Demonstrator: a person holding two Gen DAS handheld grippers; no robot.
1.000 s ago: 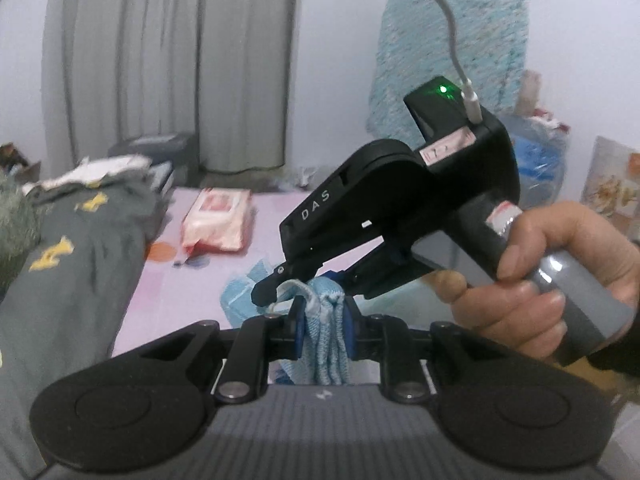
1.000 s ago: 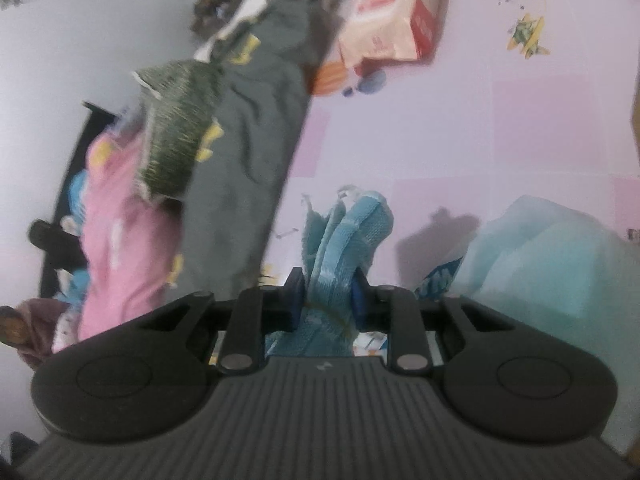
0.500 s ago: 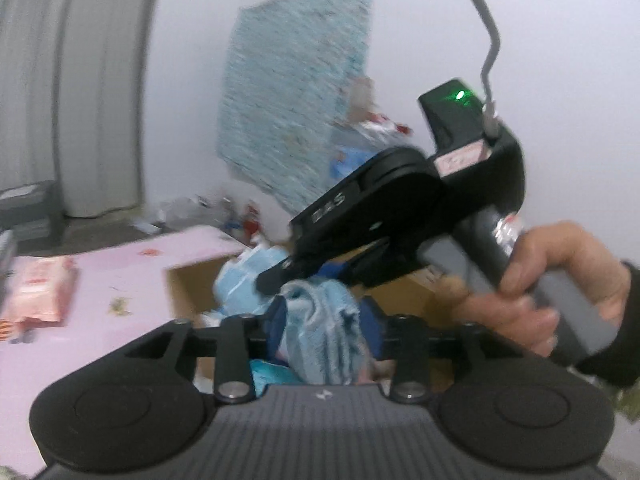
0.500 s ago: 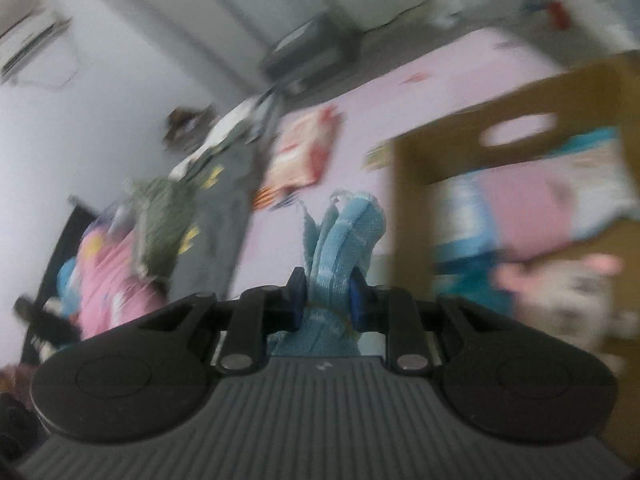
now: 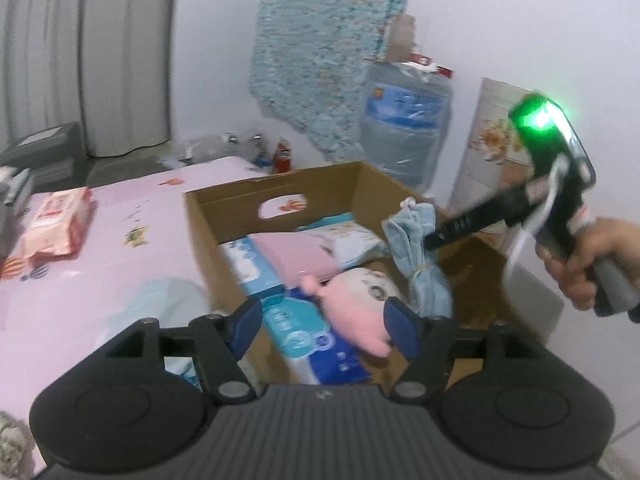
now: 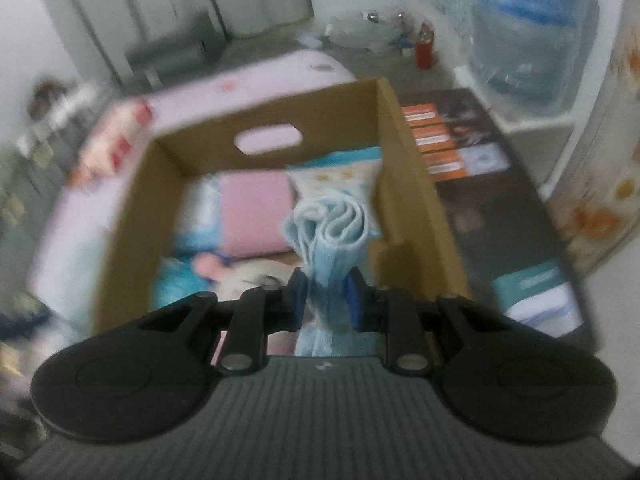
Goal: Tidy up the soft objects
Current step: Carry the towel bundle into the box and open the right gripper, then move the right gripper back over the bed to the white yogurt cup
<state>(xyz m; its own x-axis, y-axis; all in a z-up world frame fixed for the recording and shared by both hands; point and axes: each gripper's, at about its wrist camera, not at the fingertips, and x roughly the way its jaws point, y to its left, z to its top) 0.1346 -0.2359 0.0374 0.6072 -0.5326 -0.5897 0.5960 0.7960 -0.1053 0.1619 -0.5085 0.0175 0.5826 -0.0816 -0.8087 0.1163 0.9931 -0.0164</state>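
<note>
From the left wrist view we saw the right gripper (image 5: 430, 242) from outside, a hand (image 5: 588, 264) tilting it down over the cardboard box (image 5: 280, 190), its jaws clamped on the light blue cloth bundle (image 5: 420, 256). The right wrist view alone showed that bundle (image 6: 330, 240) pinched between its blue pads (image 6: 354, 296), above the box's right side. The left gripper (image 5: 324, 324) had just been opening; its jaws stood apart with nothing between them, over a pink plush toy (image 5: 360, 304) inside the box.
</note>
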